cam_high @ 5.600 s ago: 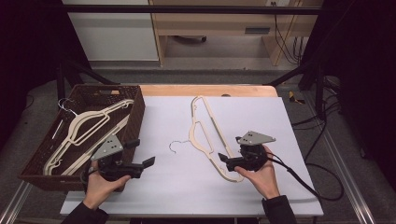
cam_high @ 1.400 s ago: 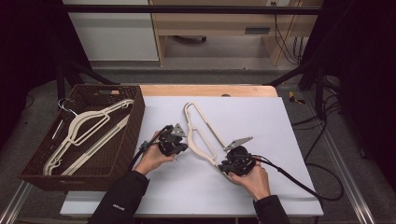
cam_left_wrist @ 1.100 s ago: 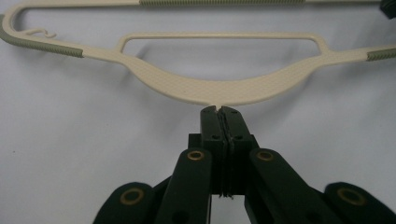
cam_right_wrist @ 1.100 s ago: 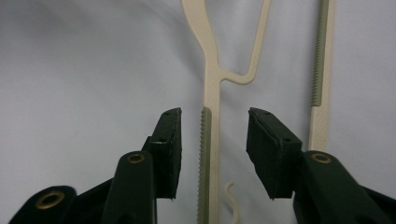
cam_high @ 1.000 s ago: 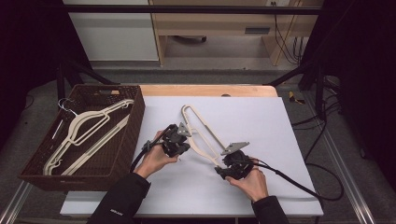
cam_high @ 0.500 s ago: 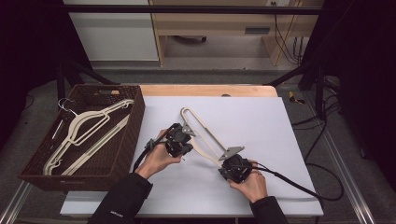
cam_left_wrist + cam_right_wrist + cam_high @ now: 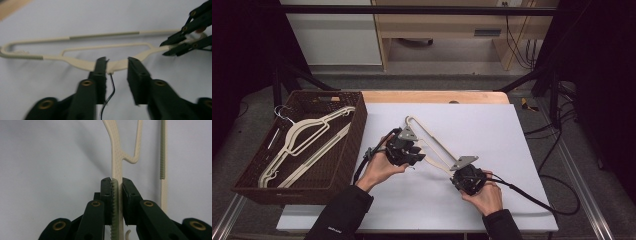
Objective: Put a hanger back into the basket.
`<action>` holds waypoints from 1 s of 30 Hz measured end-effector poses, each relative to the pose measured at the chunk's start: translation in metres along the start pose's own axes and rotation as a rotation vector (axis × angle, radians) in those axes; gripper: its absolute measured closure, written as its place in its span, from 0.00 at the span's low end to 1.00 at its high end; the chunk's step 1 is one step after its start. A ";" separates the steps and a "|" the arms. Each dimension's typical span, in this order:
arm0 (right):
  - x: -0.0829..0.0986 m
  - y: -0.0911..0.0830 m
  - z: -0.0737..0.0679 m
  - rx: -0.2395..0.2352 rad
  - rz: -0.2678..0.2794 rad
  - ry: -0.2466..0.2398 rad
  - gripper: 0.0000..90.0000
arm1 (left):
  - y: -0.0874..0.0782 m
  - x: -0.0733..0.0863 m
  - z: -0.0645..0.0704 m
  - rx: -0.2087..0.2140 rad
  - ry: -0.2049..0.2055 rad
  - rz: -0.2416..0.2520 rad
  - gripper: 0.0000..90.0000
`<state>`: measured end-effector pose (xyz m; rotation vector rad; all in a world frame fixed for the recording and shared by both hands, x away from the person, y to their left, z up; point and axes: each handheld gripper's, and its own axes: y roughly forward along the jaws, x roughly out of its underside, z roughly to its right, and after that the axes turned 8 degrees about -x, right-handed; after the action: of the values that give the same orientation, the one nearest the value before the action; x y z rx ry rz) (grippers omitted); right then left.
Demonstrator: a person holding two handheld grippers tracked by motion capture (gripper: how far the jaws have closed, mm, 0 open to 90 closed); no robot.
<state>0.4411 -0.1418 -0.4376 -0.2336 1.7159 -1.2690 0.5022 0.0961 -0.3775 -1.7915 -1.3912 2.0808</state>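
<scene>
Gripping cream hanger [image 7: 432,150] on white surface [image 7: 512,130], just right of wicker basket [image 7: 354,145]. My right tongs [image 7: 116,185] pinch end of one hanger arm; my left tongs [image 7: 117,68] spread, straddling neck above wire hook, not closed yet. Two hangers [image 7: 307,142] already in basket; this one, I judge, left to move.

No readable text anywhere (small sleeve [image 7: 335,227] mark too blurred).
</scene>
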 end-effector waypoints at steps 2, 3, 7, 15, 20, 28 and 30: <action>0.001 -0.003 0.004 -0.007 0.015 -0.019 0.90 | -0.008 -0.001 -0.002 -0.007 -0.013 0.068 0.46; 0.001 -0.003 0.004 -0.007 0.015 -0.019 0.90 | -0.013 -0.002 -0.003 -0.010 -0.020 0.097 0.46; 0.002 -0.010 0.008 -0.015 0.036 0.003 0.91 | -0.032 -0.001 -0.011 -0.032 -0.049 0.160 0.31; 0.002 -0.022 0.017 -0.014 0.071 0.009 0.91 | -0.071 0.009 -0.024 -0.090 -0.060 0.230 0.19; 0.002 -0.031 0.024 -0.009 0.107 0.011 0.92 | -0.082 0.016 -0.027 -0.112 -0.059 0.233 0.17; 0.003 -0.044 0.029 0.010 0.171 0.032 0.94 | -0.089 0.028 -0.025 -0.122 -0.034 0.217 0.17; 0.003 -0.048 0.030 0.026 0.189 0.040 0.95 | -0.089 0.030 -0.025 -0.127 -0.032 0.214 0.17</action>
<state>0.4455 -0.1840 -0.3998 -0.0295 1.7110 -1.1624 0.4702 0.1796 -0.3405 -2.0485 -1.4265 2.1752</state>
